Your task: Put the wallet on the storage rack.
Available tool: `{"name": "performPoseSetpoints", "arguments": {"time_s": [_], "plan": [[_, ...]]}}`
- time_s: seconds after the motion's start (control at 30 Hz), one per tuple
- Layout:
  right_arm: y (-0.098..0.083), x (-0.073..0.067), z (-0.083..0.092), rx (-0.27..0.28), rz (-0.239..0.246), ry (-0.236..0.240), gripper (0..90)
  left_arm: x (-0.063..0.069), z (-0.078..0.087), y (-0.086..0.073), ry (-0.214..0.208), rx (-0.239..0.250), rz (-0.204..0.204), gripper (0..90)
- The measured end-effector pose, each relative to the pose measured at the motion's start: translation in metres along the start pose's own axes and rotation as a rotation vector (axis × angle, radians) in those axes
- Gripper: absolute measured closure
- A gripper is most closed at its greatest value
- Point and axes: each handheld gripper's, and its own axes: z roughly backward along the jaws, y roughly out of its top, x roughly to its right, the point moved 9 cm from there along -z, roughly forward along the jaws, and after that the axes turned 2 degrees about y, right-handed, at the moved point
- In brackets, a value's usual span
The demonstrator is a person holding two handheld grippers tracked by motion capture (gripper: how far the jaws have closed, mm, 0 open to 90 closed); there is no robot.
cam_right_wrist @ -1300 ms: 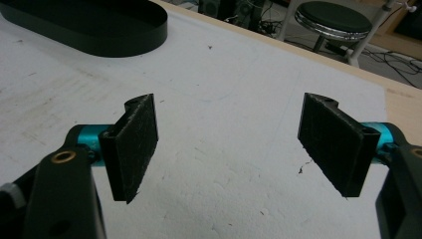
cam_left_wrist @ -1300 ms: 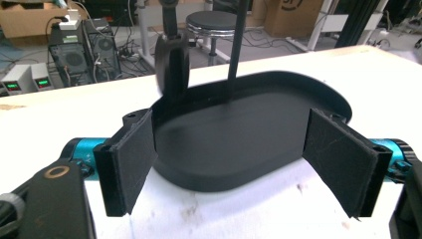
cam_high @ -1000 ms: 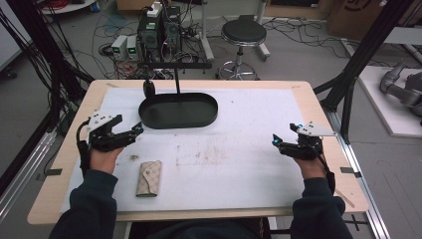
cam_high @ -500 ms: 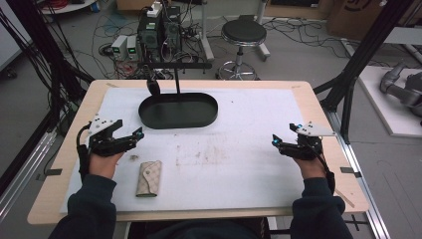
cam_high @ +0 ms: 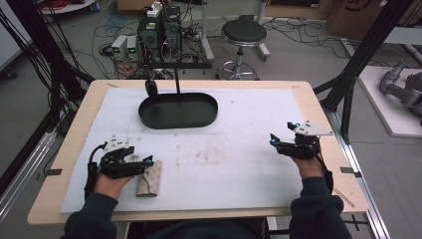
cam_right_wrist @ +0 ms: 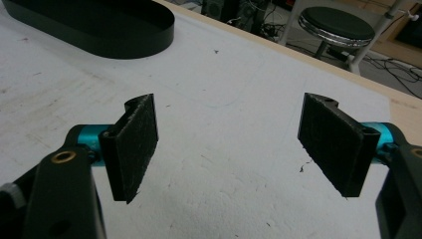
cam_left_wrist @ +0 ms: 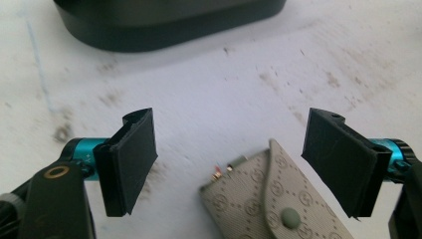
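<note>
Left gripper: jaws spread wide, empty, poised over the beige snap pouch lying flat near the table's front left edge. Right gripper: jaws apart, empty, well right of black oval tray.

A small pouch near the table's front left corner looks like woven beige cloth with a printed pattern and a matt grey snap. The left gripper has matt black, slightly rough foam-like pads on glossy teal metal stubs. The right gripper has coarser, fibrous black pads. The oval tray appears smooth, dark, semi-matt. A white, stained, paper-like sheet covers the pale wooden table.
</note>
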Motion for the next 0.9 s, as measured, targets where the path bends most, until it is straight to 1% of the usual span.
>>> {"name": "performPoseSetpoints", "arguments": {"time_s": [0.07, 0.17, 0.27, 0.3, 0.33, 0.37, 0.4, 0.43, 0.47, 0.53, 0.6, 0.67, 0.77, 0.83, 0.9], "plan": [[0.001, 0.000, 0.001, 0.004, 0.000, -0.001, 24.2, 0.005, -0.003, -0.005, -0.005, -0.012, 0.010, 20.9], [0.001, 0.000, 0.001, 0.008, -0.001, -0.002, 24.2, 0.011, -0.006, -0.012, -0.010, -0.044, 0.004, 20.9], [0.001, -0.001, 0.001, 0.005, 0.003, 0.002, 24.2, 0.013, -0.011, -0.020, 0.000, -0.083, 0.021, 20.9], [0.001, -0.001, 0.001, 0.005, 0.001, 0.003, 24.2, 0.013, -0.013, -0.022, 0.000, -0.100, 0.018, 20.9], [0.001, -0.001, 0.001, 0.003, 0.001, 0.001, 24.2, 0.014, -0.015, -0.025, -0.013, -0.109, 0.028, 20.3], [0.001, -0.001, 0.001, 0.003, 0.001, 0.001, 24.2, 0.014, -0.017, -0.026, -0.014, -0.113, 0.032, 20.3], [0.001, 0.000, 0.000, 0.004, 0.002, 0.001, 24.2, 0.014, -0.018, -0.026, -0.014, -0.119, 0.028, 19.4], [0.001, 0.000, 0.000, 0.005, 0.001, 0.000, 24.2, 0.014, -0.018, -0.026, -0.024, -0.128, 0.019, 19.3], [0.001, 0.000, 0.000, 0.003, 0.000, 0.000, 24.3, 0.015, -0.019, -0.024, -0.043, -0.126, 0.008, 21.2], [0.001, -0.001, 0.000, 0.003, 0.001, -0.001, 24.2, 0.015, -0.023, -0.023, -0.072, -0.139, -0.010, 27.1], [0.001, -0.001, 0.000, 0.001, 0.006, -0.001, 24.3, 0.014, -0.026, -0.021, -0.081, -0.153, -0.022, 30.4], [0.001, -0.002, 0.001, -0.001, 0.007, -0.001, 24.2, 0.012, -0.028, -0.019, -0.090, -0.157, -0.018, 32.7], [0.001, -0.001, 0.002, -0.001, 0.003, -0.004, 24.2, 0.012, -0.025, -0.016, -0.075, -0.129, 0.011, 36.8], [0.001, 0.000, 0.002, 0.001, 0.002, -0.005, 24.3, 0.013, -0.020, -0.014, -0.047, -0.114, 0.010, 36.1], [0.000, 0.000, 0.002, -0.001, 0.002, -0.005, 24.2, 0.013, -0.017, -0.016, -0.003, -0.119, 0.017, 28.0]]}}
